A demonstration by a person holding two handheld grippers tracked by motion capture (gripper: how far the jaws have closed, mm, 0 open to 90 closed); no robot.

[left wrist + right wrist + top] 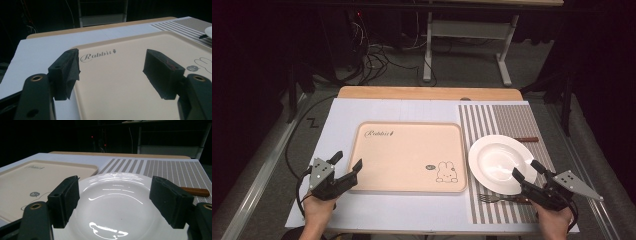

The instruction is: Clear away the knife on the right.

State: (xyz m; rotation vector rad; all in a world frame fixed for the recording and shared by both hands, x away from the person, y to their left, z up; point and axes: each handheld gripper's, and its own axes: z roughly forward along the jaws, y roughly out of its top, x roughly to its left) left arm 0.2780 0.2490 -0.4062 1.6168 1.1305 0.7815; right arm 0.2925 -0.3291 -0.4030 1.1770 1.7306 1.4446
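A beige tray point(407, 155) with a rabbit drawing and the word "Rabbit" lies in the middle of the white board. My left gripper point(346, 165) stands open at the tray's near left corner; in the left gripper view its jaws straddle the tray's left edge point(75, 75) with nothing held. A white plate point(499, 162) rests on the striped placemat point(507, 117) to the tray's right. My right gripper point(527, 170) is open at the plate's near right rim, and the plate point(117, 202) sits between its jaws.
A fork point(497, 199) lies on the placemat in front of the plate. A brown-handled utensil point(527, 139) lies behind the plate, its handle point(196, 191) seen in the right gripper view. A white desk frame point(467, 30) and cables stand on the floor beyond.
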